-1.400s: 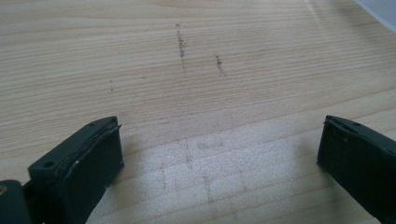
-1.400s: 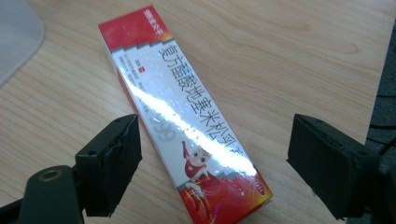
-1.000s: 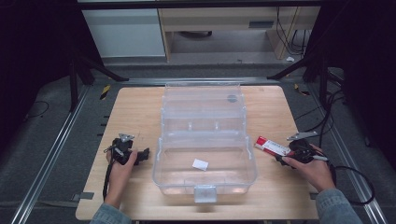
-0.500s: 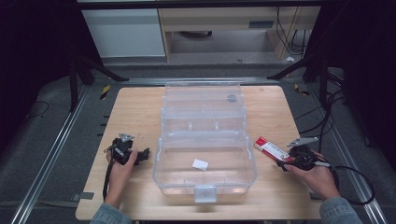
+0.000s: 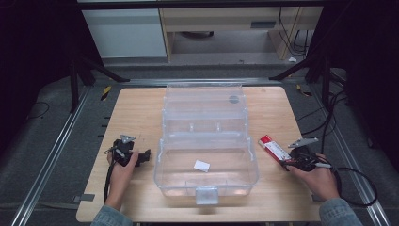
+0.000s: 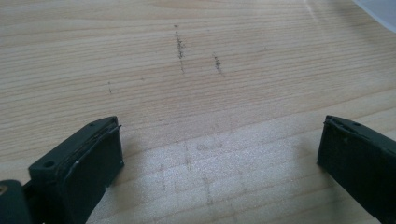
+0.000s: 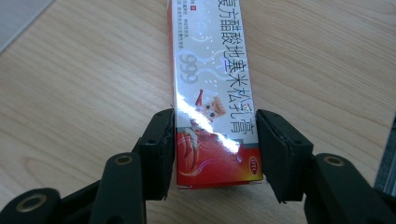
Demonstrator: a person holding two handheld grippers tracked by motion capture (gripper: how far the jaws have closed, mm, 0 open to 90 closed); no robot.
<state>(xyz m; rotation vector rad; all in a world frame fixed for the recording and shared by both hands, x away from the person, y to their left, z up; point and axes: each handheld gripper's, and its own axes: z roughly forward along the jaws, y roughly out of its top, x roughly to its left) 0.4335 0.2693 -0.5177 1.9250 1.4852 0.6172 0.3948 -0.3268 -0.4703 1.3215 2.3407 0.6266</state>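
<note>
A long red and white ointment box point(image 5: 274, 147) lies flat on the wooden table to the right of the clear case. My right gripper point(image 5: 288, 160) is at its near end. In the right gripper view the box point(image 7: 210, 70) runs away between the jaws of my right gripper point(image 7: 215, 116). Those jaws have just been closing on it, and both pads now sit against its long sides. My left gripper point(image 5: 147, 155) rests on the table left of the case. Its jaws point(image 6: 219, 135) are wide open over bare wood.
An open clear plastic case point(image 5: 254, 165) stands mid-table with its lid point(image 5: 203, 96) tilted back. A small white slip point(image 5: 202, 165) lies on its floor. Cables trail from both grippers off the table's sides. Dark floor and metal rails surround the table.
The right gripper's jaws have closed in from wide open onto the sides of the ointment box. The left hand and its gripper have stayed where they were.
</note>
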